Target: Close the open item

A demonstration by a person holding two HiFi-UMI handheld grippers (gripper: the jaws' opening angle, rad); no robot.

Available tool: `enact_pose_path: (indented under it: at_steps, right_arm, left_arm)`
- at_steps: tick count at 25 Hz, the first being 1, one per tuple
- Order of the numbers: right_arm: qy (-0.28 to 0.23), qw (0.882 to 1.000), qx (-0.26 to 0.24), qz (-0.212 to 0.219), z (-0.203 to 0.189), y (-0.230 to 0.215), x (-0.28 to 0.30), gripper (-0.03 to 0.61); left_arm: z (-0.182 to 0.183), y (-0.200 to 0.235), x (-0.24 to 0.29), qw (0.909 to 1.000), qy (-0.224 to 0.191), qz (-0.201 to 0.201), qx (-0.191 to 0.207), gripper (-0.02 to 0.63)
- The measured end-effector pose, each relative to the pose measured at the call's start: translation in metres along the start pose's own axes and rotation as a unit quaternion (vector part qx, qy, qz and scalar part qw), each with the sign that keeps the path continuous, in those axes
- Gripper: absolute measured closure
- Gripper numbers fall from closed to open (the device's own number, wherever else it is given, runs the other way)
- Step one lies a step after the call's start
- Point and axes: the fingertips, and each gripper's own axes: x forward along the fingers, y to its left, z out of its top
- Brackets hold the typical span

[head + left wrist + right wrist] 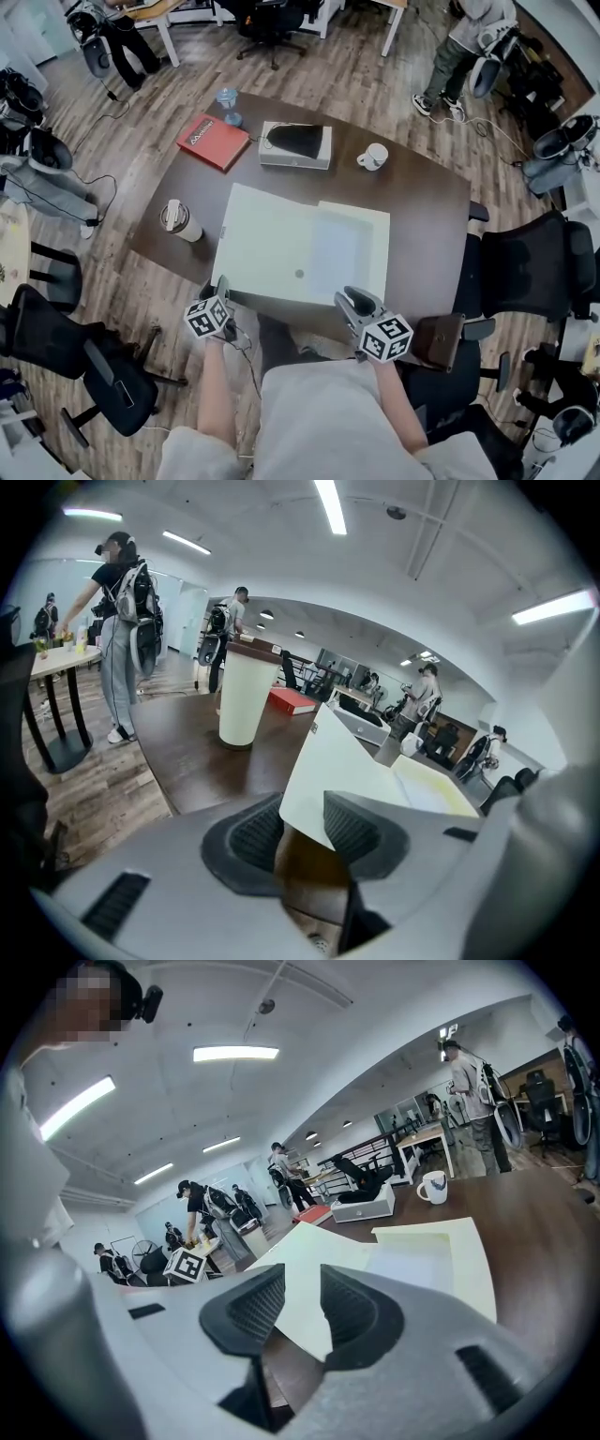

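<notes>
On dark brown wooden bench (427, 220), toward near edge: large flat cream cardboard box (352, 248), open, its cream lid flap (267, 239) tilted up over left half. At flap's near-left corner, left tongs (221, 284) released, corner between pads, unclamped. At near edge, right tongs (354, 298) also released, flap edge between pads. Beyond box: red book (214, 141), white mug (373, 157). Well left of box: lidded tumbler (178, 220).
</notes>
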Motion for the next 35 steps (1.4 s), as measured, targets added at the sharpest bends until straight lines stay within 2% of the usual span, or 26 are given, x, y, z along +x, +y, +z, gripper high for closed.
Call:
enact_pose_path:
  at_steps: [5, 12, 20, 27, 30, 35]
  right_arm:
    - [0.000, 1.000, -0.017, -0.002, 0.003, 0.005, 0.002, 0.463]
    - [0.002, 1.000, -0.018, 0.000, 0.002, 0.005, 0.000, 0.468]
    - [-0.005, 1.000, -0.013, 0.021, -0.004, 0.014, -0.002, 0.465]
    - [-0.002, 0.999, -0.012, 0.043, -0.012, 0.026, -0.004, 0.459]
    - [-0.003, 0.999, -0.005, 0.044, -0.015, 0.025, -0.006, 0.457]
    - [-0.008, 0.999, 0.003, 0.039, -0.014, 0.020, -0.009, 0.457]
  left_arm:
    - [0.010, 0.000, -0.010, 0.9999, -0.008, 0.011, 0.009, 0.502]
    - [0.021, -0.015, -0.023, 0.9994, -0.025, 0.008, 0.022, 0.524]
    - [0.026, -0.042, -0.032, 0.9973, -0.038, -0.027, 0.057, 0.550]
    - [0.038, -0.072, -0.048, 0.9930, -0.061, -0.042, 0.091, 0.569]
    - [0.048, -0.082, -0.053, 0.9906, -0.070, -0.037, 0.112, 0.572]
    - [0.053, -0.102, -0.060, 0.9878, -0.082, -0.060, 0.118, 0.575]
